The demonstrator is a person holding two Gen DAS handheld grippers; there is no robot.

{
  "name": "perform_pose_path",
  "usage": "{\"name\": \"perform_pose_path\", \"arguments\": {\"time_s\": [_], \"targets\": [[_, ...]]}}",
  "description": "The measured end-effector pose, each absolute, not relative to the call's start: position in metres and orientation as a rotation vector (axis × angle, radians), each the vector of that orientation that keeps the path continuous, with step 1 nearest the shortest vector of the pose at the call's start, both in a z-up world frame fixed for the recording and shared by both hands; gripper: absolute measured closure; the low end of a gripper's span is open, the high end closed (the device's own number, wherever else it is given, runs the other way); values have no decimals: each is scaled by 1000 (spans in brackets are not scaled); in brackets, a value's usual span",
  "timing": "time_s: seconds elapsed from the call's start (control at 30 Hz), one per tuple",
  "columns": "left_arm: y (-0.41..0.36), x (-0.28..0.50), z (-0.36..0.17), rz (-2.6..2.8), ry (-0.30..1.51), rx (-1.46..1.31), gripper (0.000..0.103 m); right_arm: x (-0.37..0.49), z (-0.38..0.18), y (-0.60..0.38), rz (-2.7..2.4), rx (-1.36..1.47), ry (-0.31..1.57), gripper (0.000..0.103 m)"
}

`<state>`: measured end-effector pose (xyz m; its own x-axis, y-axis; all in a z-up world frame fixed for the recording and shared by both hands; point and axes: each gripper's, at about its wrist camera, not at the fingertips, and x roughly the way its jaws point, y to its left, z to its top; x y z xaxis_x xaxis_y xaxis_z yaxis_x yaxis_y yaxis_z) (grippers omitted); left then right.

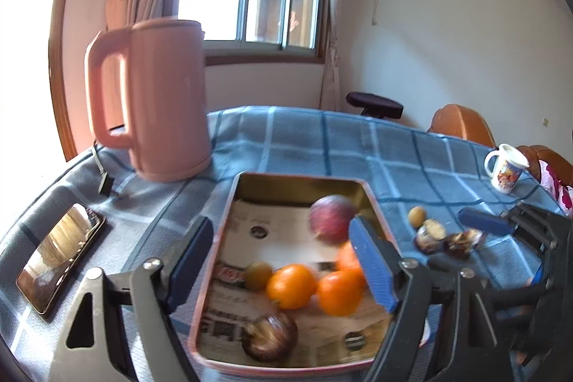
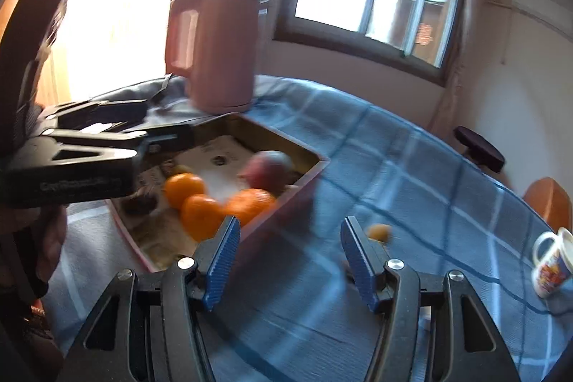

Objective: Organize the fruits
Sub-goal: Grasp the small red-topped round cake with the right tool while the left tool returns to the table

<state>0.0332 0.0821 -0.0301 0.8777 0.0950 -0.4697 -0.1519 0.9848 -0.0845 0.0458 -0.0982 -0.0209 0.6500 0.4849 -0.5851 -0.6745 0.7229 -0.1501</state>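
**Clearing the last loose fruit off the blue cloth**

Hovering over the shallow rectangular metal tray (image 1: 229, 213), the left gripper (image 1: 283, 260) is standing wide open with nothing between its blue ribbed pads; a blurred red apple (image 1: 331, 219) is sitting in the tray just ahead of its right finger, beside three orange mandarins (image 1: 292, 285). A dark brown round fruit (image 1: 270, 337) is lying nearer the camera, below the fingers.

The right gripper (image 2: 290, 260) is partly open and empty, pointing down at the blue checked tablecloth (image 2: 412, 188) beside the tray's corner. A small yellow-brown round fruit (image 2: 379, 232) is resting on the cloth just beyond its right finger, apart from it.

Judging by this, the small fruit is next. Doing it well probably means swinging the right fingers sideways until they are straddling it, lowering to the cloth, and closing gently, since something so small and round could roll or squirt away. The white printed mug (image 2: 549, 269) is standing well clear.
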Motion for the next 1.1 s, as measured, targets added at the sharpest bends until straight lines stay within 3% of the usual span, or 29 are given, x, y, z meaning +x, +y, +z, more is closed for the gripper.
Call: {"name": "perform_pose_path", "arguments": {"time_s": [0.1,0.3,0.83,0.93,0.97,1.1], "targets": [[59,36,-25,87,464,-93,18,64,-12,-142,572,-320,542,37],[2,48,-24,8,449,1,10,103,-23,-205,406,-193,625,36],[-40,88,-41,-23,510,56,5,154,-75,-218,433,-82,928,37],[-43,89,-43,-37,516,55,5,152,-74,-218,438,-72,920,55],[-45,91,-44,-44,525,58,5,151,-73,-218,453,-70,917,67],[-53,98,-48,-88,575,71,7,141,-67,-222,442,-82,880,67]]}}
